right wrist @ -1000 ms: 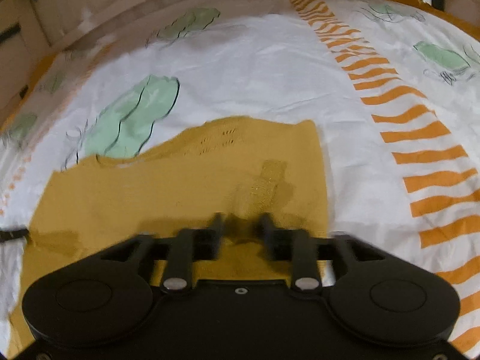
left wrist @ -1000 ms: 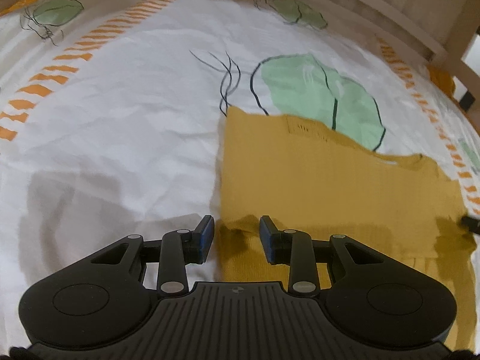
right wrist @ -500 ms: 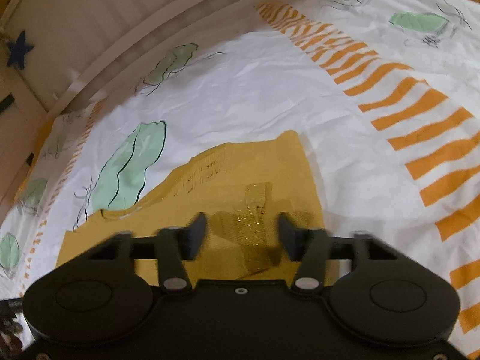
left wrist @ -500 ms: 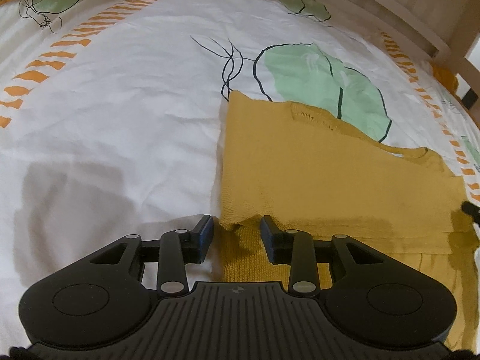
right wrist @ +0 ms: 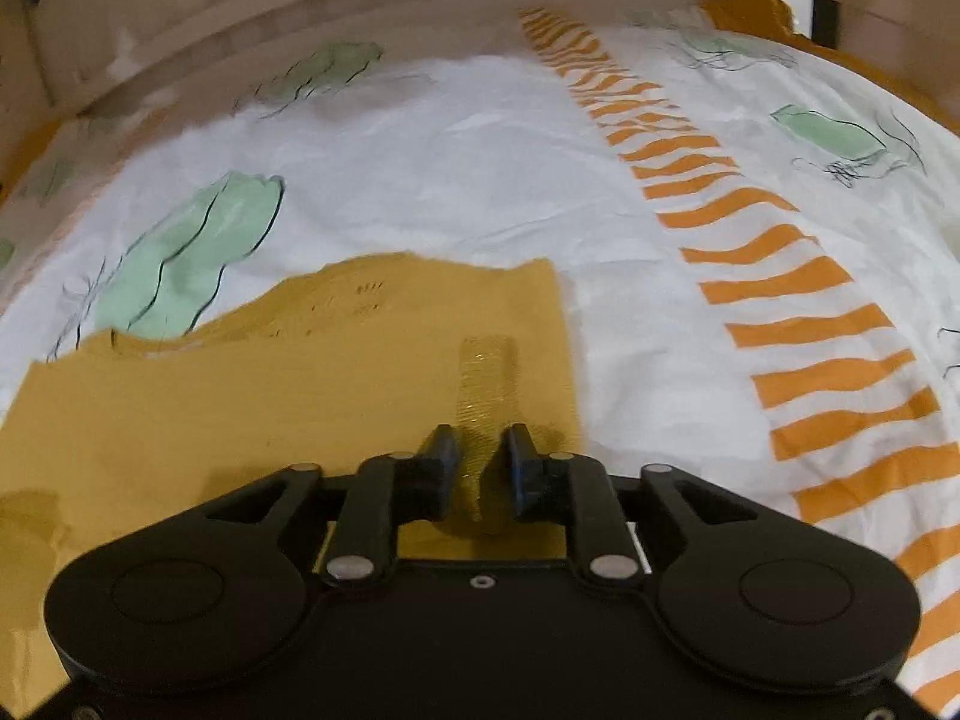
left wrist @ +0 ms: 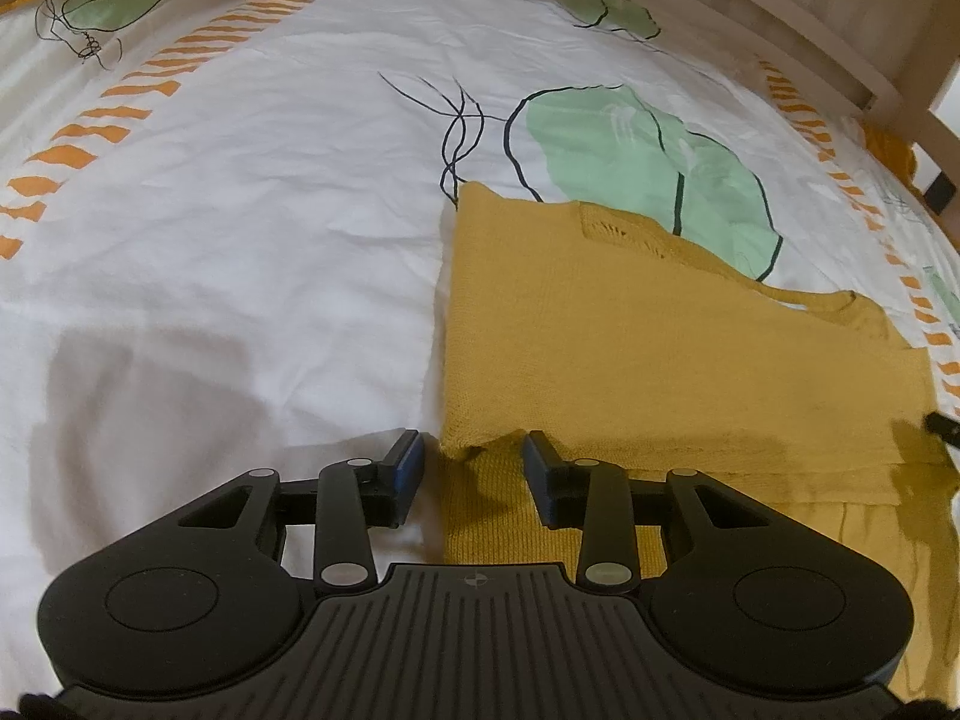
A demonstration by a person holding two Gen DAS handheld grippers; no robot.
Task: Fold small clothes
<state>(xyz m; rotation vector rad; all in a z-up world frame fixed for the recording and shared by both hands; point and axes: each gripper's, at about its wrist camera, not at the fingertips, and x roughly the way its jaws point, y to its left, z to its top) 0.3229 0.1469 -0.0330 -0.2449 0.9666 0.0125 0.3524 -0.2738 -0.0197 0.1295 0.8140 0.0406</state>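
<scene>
A mustard-yellow knitted garment [left wrist: 690, 360] is spread flat on a white bed sheet [left wrist: 240, 240] printed with green leaves and orange dashed stripes. In the left wrist view it fills the area from the centre toward four o'clock; in the right wrist view it [right wrist: 300, 396] lies from the centre toward eight o'clock. An upper layer is seen folded over a lower one, with a row of small knitted holes near its far edge.

At the garment's near left corner, the left gripper [left wrist: 471, 468] is held low over the cloth. Its fingers are spread, one blue-padded finger [left wrist: 408, 462] over the white sheet at about seven o'clock of the corner, the other over the yellow knit; the raised corner of the upper layer stands between them, apparently untouched by either pad.

Near the garment's right edge, a narrow glittery gold strip [right wrist: 486, 384] is seen running toward the right gripper [right wrist: 483, 462]. The strip passes between the fingers, which are set close on either side of it. The jaws are opening; whether the pads press the strip cannot be told.

Beyond the sheet, at twelve o'clock, a pale wooden bed frame [right wrist: 420, 6] is seen curving across both views.
</scene>
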